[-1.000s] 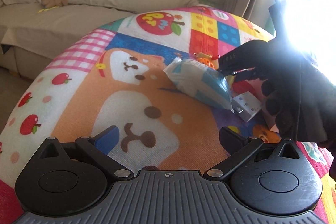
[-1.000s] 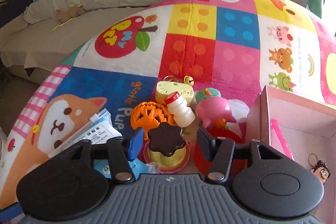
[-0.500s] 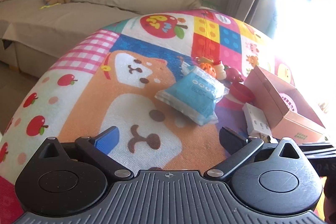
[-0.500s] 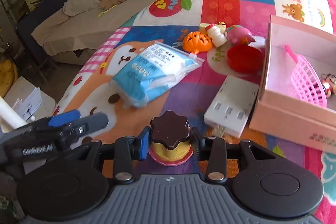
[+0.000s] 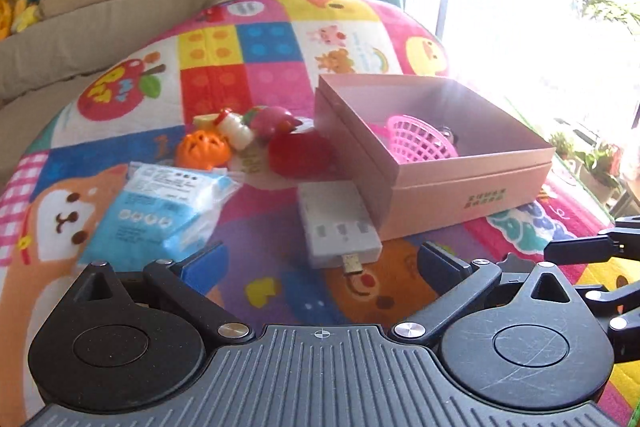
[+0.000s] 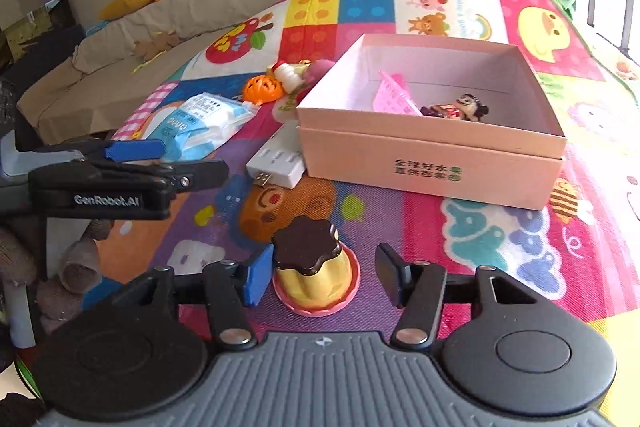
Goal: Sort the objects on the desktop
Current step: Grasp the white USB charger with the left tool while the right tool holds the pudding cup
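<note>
Crowding the pink box, a white adapter apparently touches it.

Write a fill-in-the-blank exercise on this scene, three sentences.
1. The pudding toy stands on the mat between the pads of the ____ tool.
2. The pink basket lies inside the ____ box.
3. The white power strip lies right beside the ____.

Missing words: right; pink; box
</note>
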